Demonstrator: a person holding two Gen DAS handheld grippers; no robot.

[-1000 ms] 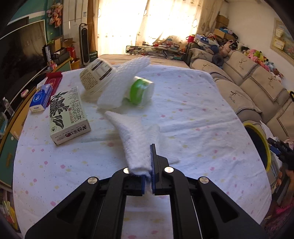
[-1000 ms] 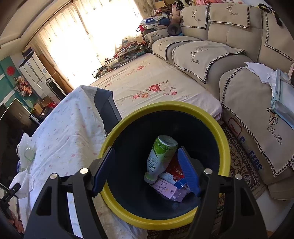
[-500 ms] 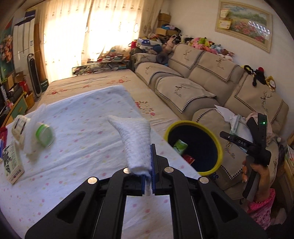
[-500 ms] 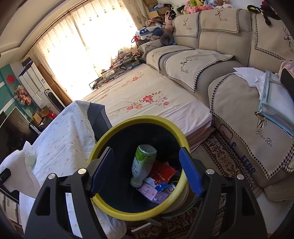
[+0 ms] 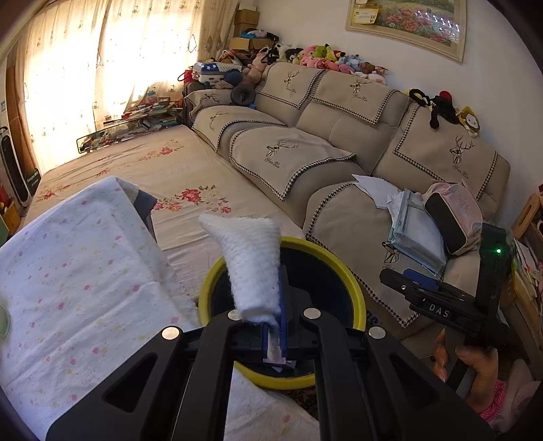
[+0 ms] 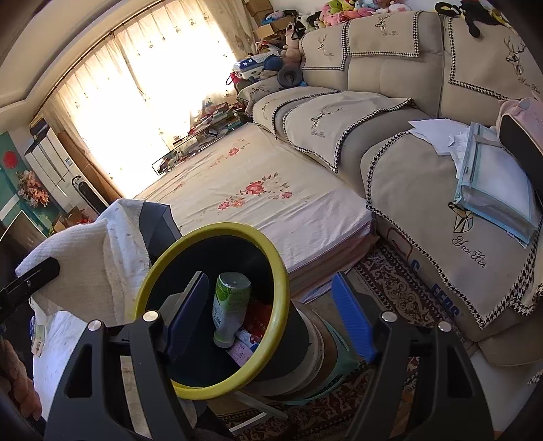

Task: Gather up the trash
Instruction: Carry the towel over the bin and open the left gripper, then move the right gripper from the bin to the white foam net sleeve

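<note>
white waffle-weave towel [image 5: 253, 261] — yellow-rimmed black bin [image 5: 353, 281]

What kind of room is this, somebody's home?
Most likely a lived-in home living room: a long beige sofa with a row of plush toys along its back, sunlit curtains, and a framed flower picture on the wall.

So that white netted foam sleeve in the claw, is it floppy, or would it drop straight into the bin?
The white netted foam sleeve looks fairly springy: pinched at one end by the left claw, it stands up rather than drooping. It probably weighs almost nothing, so it may drift or bounce off the yellow-rimmed black bin.
</note>
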